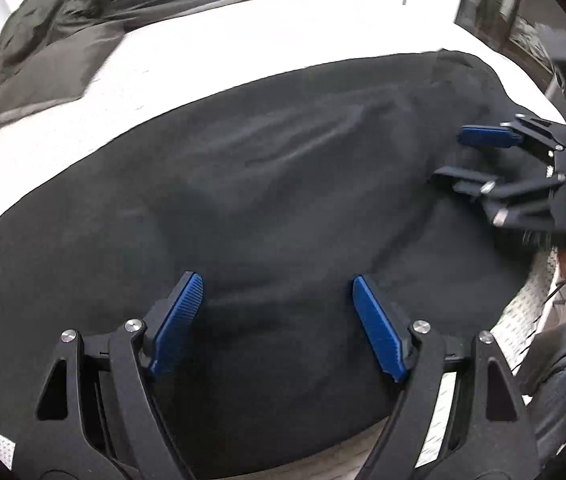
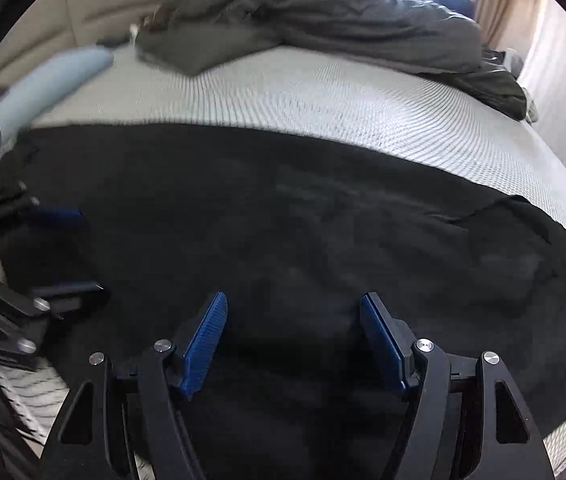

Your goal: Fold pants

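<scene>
So the black, soft fleece-looking pants point(image 2: 283, 240) are spread flat across the near side of the bed's pale ribbed mattress point(image 2: 343, 96), running side to side, with a crumpled dark grey blanket point(image 2: 323, 20) heaped at the far side, well apart from them. Both tools hang over the cloth, tilted down at it: the left tongs point(image 1: 277, 300) have their blue ribbed pads standing wide apart with nothing between them but the fabric below, and the right tongs point(image 2: 293, 316) are spread open too, gripping nothing. I can't tell whether any pad actually touches the cloth. Looks to me like the fold hasn't started and this is the lining-up for a pinch. If it were me, I'd bring each pair of tongs down on the near edge of the pants, spaced well apart, and catch both layers of fabric before lifting, because thick cloth like this probably slips if you only nip the top layer. Then lift both ends evenly so the fold line stays straight and doesn't drag the rest along the bed.
</scene>
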Motion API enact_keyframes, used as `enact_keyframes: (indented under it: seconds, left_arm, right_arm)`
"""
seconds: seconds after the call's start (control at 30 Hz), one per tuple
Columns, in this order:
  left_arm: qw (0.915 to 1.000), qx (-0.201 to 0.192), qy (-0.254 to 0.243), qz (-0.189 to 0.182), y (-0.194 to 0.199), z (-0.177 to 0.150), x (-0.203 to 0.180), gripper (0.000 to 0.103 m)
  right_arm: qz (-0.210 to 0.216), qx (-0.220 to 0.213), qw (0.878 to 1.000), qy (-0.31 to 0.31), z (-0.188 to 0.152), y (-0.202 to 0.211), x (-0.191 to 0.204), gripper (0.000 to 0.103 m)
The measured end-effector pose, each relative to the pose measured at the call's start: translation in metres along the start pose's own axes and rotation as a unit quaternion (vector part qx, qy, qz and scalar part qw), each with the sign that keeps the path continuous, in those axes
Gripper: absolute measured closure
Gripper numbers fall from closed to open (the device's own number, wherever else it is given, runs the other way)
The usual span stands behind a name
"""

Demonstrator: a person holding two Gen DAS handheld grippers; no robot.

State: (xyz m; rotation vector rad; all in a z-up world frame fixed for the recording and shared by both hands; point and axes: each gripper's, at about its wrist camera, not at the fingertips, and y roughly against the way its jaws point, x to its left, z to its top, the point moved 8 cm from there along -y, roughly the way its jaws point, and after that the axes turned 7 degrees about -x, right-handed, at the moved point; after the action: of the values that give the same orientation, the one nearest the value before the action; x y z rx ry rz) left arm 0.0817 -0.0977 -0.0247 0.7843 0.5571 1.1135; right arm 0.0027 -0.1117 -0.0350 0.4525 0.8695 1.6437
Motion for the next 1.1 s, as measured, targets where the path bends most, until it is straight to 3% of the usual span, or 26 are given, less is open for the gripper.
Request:
enact_keyframes:
  seconds: [0.1,0.13,0.23,0.3,0.37,0.5,0.6,0.67,0.7,0.77,0.83,0.97,1.03,1.1]
  left_arm:
    - [0.999,-0.001,0.019,0.041,0.008,-0.011,0.042,0.026]
    - [0.998,0.002,0.027,0.057,0.013,-0.017,0.059,0.024]
    - [0.9938,0.009,0.048,0.1,0.021,-0.034,0.105,0.016]
    - [0.9926,0.008,0.068,0.1,0.027,-0.036,0.117,0.017]
    - [0.9918,-0.005,0.074,0.105,0.036,-0.028,0.12,0.026]
    - [0.9952,-0.05,0.077,0.034,0.037,0.009,0.091,0.026]
    - [0.997,-0.022,0.073,0.012,0.004,0.03,0.066,0.026]
    - [0.9974,0.009,0.069,0.018,-0.019,0.027,0.053,0.026]
    - [0.997,0.03,0.065,0.03,-0.033,0.024,0.052,0.027]
    - [0.9975,0.031,0.053,0.034,-0.039,0.021,0.052,0.026]
    - [0.9972,0.03,0.047,0.049,-0.033,0.019,0.06,0.026]
    - [0.9916,0.026,0.071,0.105,-0.015,-0.004,0.111,0.025]
    - [0.9894,0.02,0.094,0.109,-0.005,-0.013,0.131,0.025]
    - [0.9873,0.015,0.109,0.115,0.001,-0.016,0.139,0.025]
  right_arm:
    - [-0.053,0.006,0.998,-0.037,-0.013,-0.003,-0.07,0.029]
    - [-0.097,0.016,0.993,-0.059,-0.023,-0.001,-0.102,0.029]
    - [-0.165,0.025,0.981,-0.102,-0.044,0.011,-0.167,0.029]
    - [-0.131,0.013,0.982,-0.133,-0.046,0.014,-0.173,0.03]
    - [-0.145,0.007,0.982,-0.124,-0.042,0.02,-0.172,0.03]
    - [-0.045,-0.014,0.993,-0.108,-0.003,0.021,-0.106,0.03]
    - [0.001,-0.002,0.997,-0.072,0.024,0.0,-0.05,0.03]
    - [0.017,0.003,0.999,-0.038,0.04,-0.018,-0.016,0.03]
    - [0.012,0.002,1.0,-0.026,0.042,-0.024,-0.01,0.03]
    - [-0.007,0.008,1.0,0.015,0.045,-0.026,0.011,0.03]
    - [-0.025,0.014,0.999,0.025,0.043,-0.036,-0.009,0.03]
    - [-0.11,0.026,0.993,-0.033,0.013,-0.031,-0.076,0.026]
    - [-0.17,0.034,0.982,-0.073,-0.005,-0.023,-0.124,0.026]
    - [-0.175,0.029,0.978,-0.109,-0.018,-0.01,-0.151,0.026]
